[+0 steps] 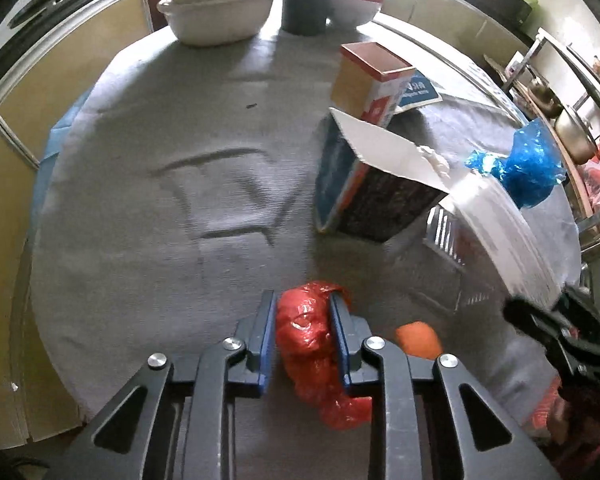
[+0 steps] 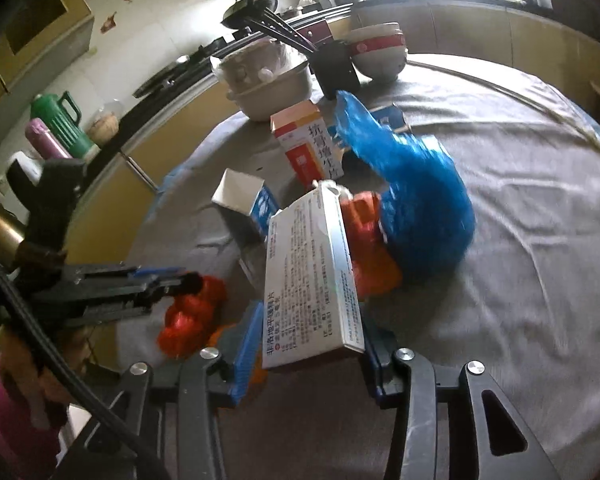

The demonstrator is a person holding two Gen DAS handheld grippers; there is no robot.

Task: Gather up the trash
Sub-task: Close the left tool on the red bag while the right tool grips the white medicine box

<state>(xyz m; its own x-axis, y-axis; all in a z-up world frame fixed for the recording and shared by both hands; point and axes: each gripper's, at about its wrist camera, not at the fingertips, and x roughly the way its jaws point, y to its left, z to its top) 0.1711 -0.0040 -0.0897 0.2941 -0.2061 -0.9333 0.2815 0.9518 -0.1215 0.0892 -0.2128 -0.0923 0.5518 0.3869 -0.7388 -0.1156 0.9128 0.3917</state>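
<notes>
Left gripper (image 1: pixel 303 320): its blue-padded fingers (image 1: pixel 267 336) are clamped on a crumpled red plastic bag (image 1: pixel 312 344), which bulges out past the tips and hangs below them over the grey table cloth (image 1: pixel 160 184).
Right gripper (image 2: pixel 306 344): a white printed medicine box (image 2: pixel 314 280) stands on edge between its fingers; the right finger is hidden behind the box, so I cannot tell whether they press on it.
Blue crumpled plastic bag (image 2: pixel 416 200): lies on the cloth just beyond the white box, touching an orange wrapper (image 2: pixel 370 236).
Open dark-sided carton (image 1: pixel 364 192): tilted near the table's middle, its white flap raised.
Red-and-white upright medicine box (image 2: pixel 308 144): stands behind the carton, near a small blue box (image 2: pixel 388 118).
Small orange round thing (image 1: pixel 418 340): on the cloth just right of the left gripper; too blurred to identify.
Far edge: a white basin (image 1: pixel 220 20), a dark cup (image 1: pixel 304 4) and stacked white bowls with a red band (image 1: pixel 356 0) stand side by side.
</notes>
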